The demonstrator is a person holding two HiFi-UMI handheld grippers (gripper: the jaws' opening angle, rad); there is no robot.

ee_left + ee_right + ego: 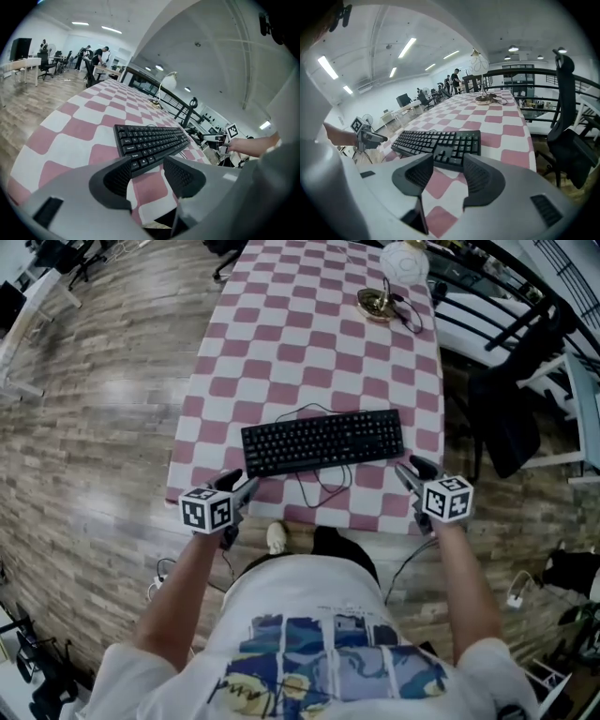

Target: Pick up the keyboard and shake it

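A pale wood-plank floor (pixel 94 427) spreads out on all sides of the keyboard. The long bench (pixel 309 343), covered in a pink-and-white checked cloth, carries the keyboard near its front end and runs far beyond it. A black office chair (pixel 567 136) stands on the floor off the keyboard's right end, apart from the bench edge.

The flat black rectangular plastic keyboard (pixel 323 440) lies keys-up across the bench, its long side roughly parallel to the front edge, slightly skewed, with nothing lifting it.

The left hand-held gripper (pixel 146 159) hovers just off the keyboard's left front corner, its jaws spread wide. The corner shows past the gap between its ribbed black pads, and neither pad touches it. The right hand-held gripper (pixel 447 157) sits just off the keyboard's right front corner, also spread wide. The number-pad end lies beyond its pads, untouched.

A desk lamp with a white shade and a brass-coloured round base (pixel 378 304) stands well behind the keyboard's right half. A thin black cable (pixel 323 486) loops on the cloth just in front of the keyboard's middle.
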